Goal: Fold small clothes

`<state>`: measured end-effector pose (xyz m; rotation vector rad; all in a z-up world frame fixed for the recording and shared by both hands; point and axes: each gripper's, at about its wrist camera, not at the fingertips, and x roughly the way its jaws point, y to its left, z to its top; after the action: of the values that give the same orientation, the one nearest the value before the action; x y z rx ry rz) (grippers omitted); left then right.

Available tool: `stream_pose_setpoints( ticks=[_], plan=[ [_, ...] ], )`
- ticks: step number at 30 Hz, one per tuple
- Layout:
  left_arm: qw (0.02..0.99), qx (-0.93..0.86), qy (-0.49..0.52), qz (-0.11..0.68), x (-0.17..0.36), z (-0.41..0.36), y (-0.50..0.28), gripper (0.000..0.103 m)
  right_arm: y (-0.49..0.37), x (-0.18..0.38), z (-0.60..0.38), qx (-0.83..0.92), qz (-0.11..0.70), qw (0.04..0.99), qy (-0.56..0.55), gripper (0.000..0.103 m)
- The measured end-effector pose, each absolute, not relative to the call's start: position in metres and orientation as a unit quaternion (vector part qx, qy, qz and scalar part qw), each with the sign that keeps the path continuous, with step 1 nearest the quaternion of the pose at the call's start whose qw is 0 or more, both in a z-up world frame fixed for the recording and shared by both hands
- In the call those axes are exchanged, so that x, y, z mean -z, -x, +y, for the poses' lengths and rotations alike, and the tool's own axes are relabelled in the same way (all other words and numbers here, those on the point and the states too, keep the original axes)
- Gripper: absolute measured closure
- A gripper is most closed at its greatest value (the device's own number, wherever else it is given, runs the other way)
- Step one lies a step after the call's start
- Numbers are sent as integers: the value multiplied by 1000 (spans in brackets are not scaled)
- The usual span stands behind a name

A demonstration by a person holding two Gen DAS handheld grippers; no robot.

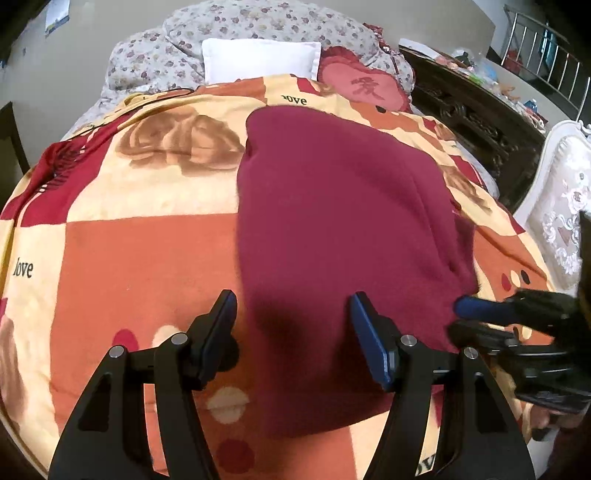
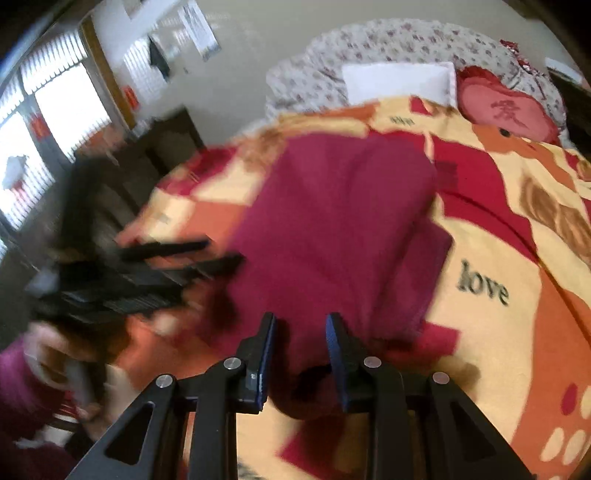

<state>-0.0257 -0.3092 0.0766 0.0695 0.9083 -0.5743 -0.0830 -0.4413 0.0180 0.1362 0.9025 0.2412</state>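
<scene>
On the bed, over a patchwork fleece blanket (image 1: 140, 258) of orange, cream and red squares printed with roses and the word "love", we see a dark red fleece garment (image 1: 340, 206) spread flat, its near hem toward us. Our left claw (image 1: 291, 314) hangs above that near hem with its two blue-padded fingers standing wide apart; one finger is over the orange blanket just beside the garment's edge, the other over the red cloth, and nothing is pinched between them. Our right claw (image 2: 300, 332) sits at the garment's other near corner, its fingers closer together with a gap between them; red fabric shows in that gap, but the blur keeps us from saying whether the pads press on it. From the left wrist view the right claw appears at the garment's right edge, low over the blanket. At the head of the bed lie a white rectangular pillow (image 1: 260, 59), a red heart-shaped cushion (image 1: 360, 88) and a flowered grey quilt (image 1: 229, 26).
</scene>
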Motion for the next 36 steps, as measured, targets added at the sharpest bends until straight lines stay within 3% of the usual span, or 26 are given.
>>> stream_pose_setpoints(
  ticks=[6,7,9,10,17,19,26,27,29,33,36],
  plan=[
    [858,272,-38,434,-76,-311,24,39,94,-33,-456,-119,411,897,-112,76],
    [858,271,-36,435,-76,-310,23,39,96,-39,-458,-115,400,902,-117,72],
    [857,272,-31,437,-77,-309,20,39,102,-48,-469,-105,372,910,-148,33],
    [856,274,-26,438,-77,-308,18,39,103,-50,-474,-103,363,912,-163,28],
    [826,319,66,460,-68,-291,-9,36,90,-38,-498,-85,351,908,-211,24],
    [814,330,90,470,-61,-290,-18,26,75,-25,-506,-85,369,896,-234,23],
    [766,374,146,503,-32,-301,-42,20,37,19,-502,-153,384,862,-294,23],
    [758,379,158,508,-28,-301,-44,20,33,23,-500,-160,387,856,-302,28],
    [749,389,170,509,-28,-302,-45,23,32,23,-494,-154,384,858,-305,38],
    [757,400,152,493,-50,-294,-29,44,46,-1,-484,-176,365,861,-308,55],
    [768,403,137,478,-77,-271,-6,45,62,-22,-462,-205,369,857,-297,55]
  ],
)
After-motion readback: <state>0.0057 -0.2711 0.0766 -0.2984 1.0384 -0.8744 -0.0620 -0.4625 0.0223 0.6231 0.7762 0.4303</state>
